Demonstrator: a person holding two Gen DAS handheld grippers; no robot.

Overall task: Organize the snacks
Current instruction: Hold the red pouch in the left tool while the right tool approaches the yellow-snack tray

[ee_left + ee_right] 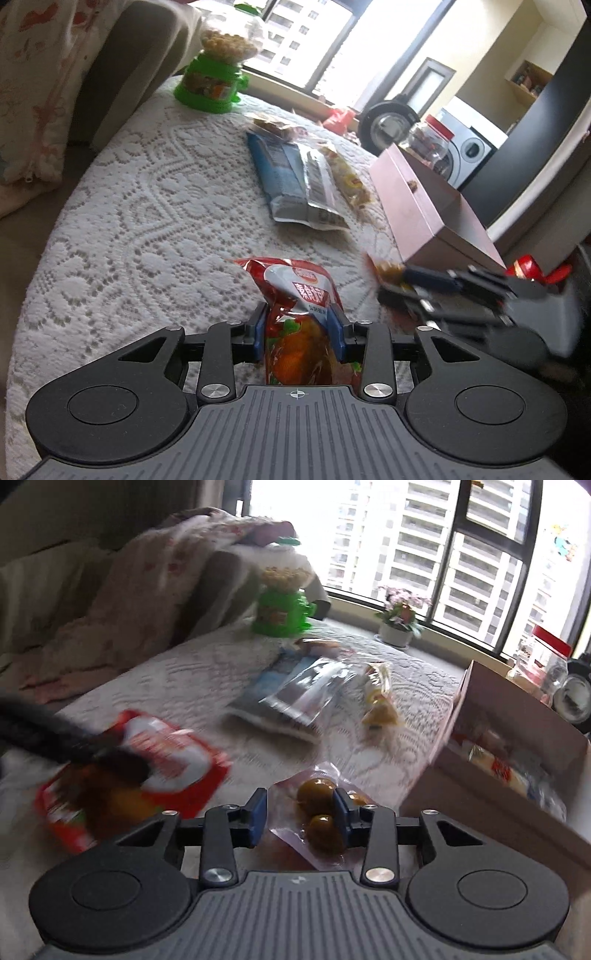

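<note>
**A:** What do the jaws hold, nearest first?

**B:** The left gripper [300, 326] is clamped on a glossy red plastic snack pouch [295, 317]; the right gripper [301, 814] pinches a clear packet of brown round snacks [317, 812], just beside the open pink cardboard box [517, 701].

**A:** And further out?

**B:** On the white lace-covered counter [147, 206] lie a blue-and-silver foil bag [291, 181] and a yellow candy packet [380, 698] beside it. Farthest stands a green plastic dispenser with a clear globe of yellow balls [214, 70].
</note>
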